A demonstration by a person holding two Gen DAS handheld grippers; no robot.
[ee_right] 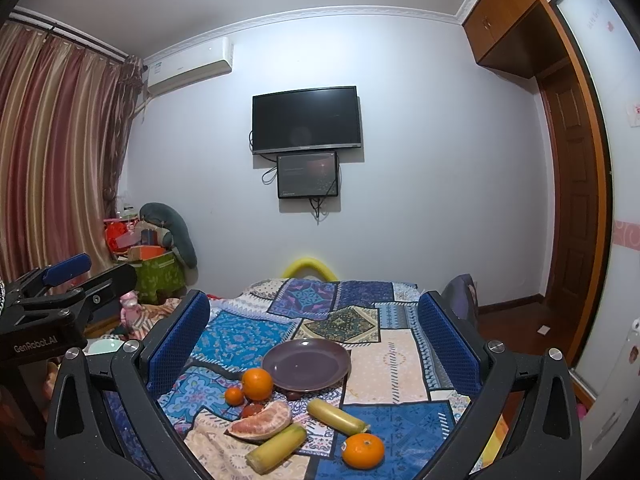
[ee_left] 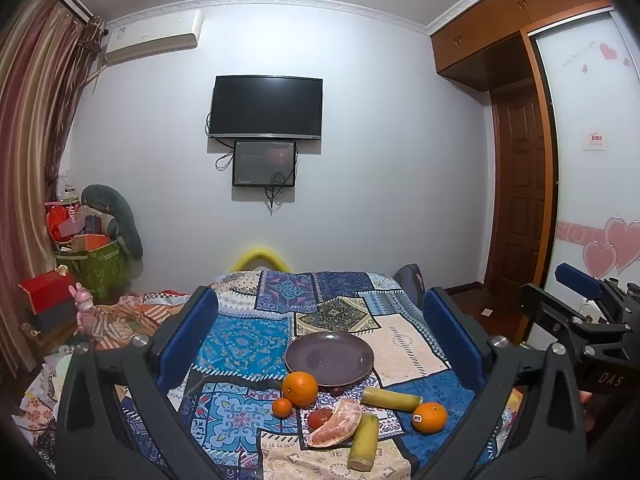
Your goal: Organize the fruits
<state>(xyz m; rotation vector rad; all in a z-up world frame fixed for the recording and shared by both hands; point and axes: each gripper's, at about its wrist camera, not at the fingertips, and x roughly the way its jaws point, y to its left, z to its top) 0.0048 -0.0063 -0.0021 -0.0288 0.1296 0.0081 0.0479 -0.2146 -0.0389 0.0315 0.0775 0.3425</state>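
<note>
The fruits lie loose on the patchwork-patterned blue and cream cloth (ee_right: 400,364), clustered just in front of a round, shallow, dark purple plate (ee_right: 306,364) that holds nothing yet — most likely the place they are meant to end up. A large round orange (ee_right: 257,383) sits against the plate's near-left rim, with a small tangerine (ee_right: 234,395) just beside it and a small dark red fruit (ee_right: 252,410) tucked behind a peeled pink pomelo segment (ee_right: 262,422). Two yellow-green cut cane-like sticks (ee_right: 336,415) lie on their sides, one right of the segment, one touching its near edge. A second orange with a sticker (ee_right: 363,450) rests apart at the near right. A small dark round thing (ee_left: 337,390) at the plate's near rim is too dim to name.

Both tools hover above the near edge of the spread, neither touching anything. The left gripper (ee_left: 320,336) has its blue-padded fingers (ee_left: 188,336) spread wide and carries nothing; the right gripper (ee_right: 314,340) is likewise spread wide and empty. That stance suits a start: the whole cluster falls between each pair of fingers, so either hand could descend on a fruit. Nothing appears sorted so far.

Beyond the cloth stand a white wall, a black wall-mounted television (ee_right: 306,119) and striped curtains (ee_right: 56,152).
</note>
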